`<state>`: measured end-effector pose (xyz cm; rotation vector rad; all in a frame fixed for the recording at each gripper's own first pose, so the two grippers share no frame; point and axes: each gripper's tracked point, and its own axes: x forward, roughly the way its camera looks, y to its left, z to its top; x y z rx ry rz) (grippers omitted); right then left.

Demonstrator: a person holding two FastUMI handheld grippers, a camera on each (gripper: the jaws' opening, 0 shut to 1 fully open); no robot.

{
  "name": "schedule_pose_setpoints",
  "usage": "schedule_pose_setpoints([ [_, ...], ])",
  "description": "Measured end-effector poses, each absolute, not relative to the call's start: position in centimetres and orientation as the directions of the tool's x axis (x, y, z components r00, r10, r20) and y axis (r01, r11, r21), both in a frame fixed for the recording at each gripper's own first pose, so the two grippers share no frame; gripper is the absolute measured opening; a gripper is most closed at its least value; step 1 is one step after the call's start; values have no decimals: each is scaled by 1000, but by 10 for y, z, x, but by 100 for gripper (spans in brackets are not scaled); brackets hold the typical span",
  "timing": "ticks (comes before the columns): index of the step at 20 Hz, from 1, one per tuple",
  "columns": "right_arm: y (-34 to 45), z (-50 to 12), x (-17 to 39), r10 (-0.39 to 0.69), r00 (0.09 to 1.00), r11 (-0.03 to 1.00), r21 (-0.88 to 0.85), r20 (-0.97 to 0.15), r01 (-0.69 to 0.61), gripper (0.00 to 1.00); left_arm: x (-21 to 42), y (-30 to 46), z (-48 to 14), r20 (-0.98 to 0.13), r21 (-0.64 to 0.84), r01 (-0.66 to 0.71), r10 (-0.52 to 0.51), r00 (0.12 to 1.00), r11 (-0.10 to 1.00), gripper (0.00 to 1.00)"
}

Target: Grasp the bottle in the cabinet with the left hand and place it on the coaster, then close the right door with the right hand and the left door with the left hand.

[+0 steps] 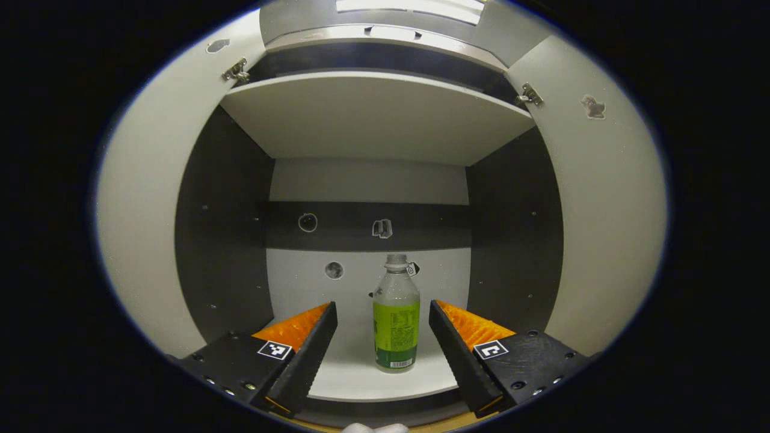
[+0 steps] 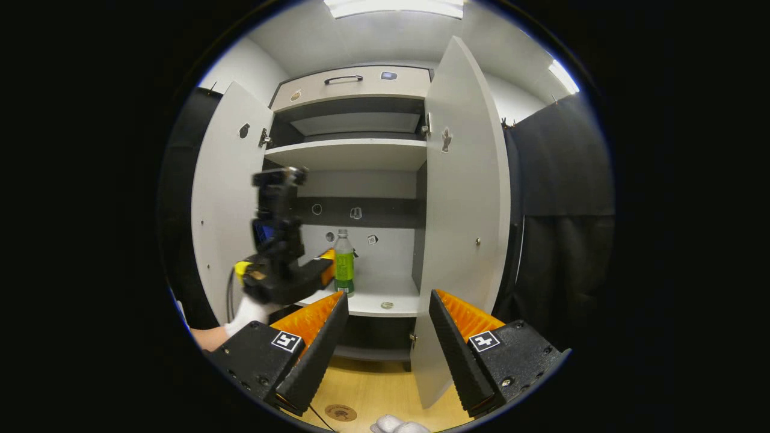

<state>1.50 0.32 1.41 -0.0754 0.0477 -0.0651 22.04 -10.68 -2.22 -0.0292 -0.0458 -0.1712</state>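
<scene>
Left gripper view shows the left tongs (image 1: 382, 340) spread open with the bottle (image 1: 396, 316) upright on the cabinet shelf (image 1: 361, 376) just ahead between their tips, so a skewed approach could tip it, while the right tongs (image 2: 388, 337) hang open, idle.

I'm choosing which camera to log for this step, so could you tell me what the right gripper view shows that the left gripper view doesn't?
Right gripper view alone: the coaster on the wooden surface, the left gripper seen from outside, open, with the white-gloved hand holding it, and the cabinet's top drawer.

Left gripper view alone: its fingers framing the bottle without touching.

Shared: the bottle standing upright on the shelf, and both doors open.
</scene>
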Motion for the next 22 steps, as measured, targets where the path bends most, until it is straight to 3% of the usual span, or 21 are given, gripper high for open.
schedule_pose_setpoints([
  [12,-16,-2,4,-107,990,991,-89,-91,99,83,289,-120,-56,-32,-3,94,-94,995,996,96],
  [13,-17,-2,3,-107,990,992,-83,-91,100,83,292,-119,-58,-37,2,82,-82,996,997,91],
  [14,-17,-2,2,-103,990,992,-77,-92,96,83,290,-120,-57,-39,2,86,-86,996,996,80],
  [15,-17,-1,0,-101,991,993,-75,-89,94,83,288,-120,-57,-46,-9,93,-93,995,996,76],
  [22,-17,4,-12,-78,994,995,-62,-80,73,83,210,-116,-6,68,-54,183,-179,981,982,72],
])
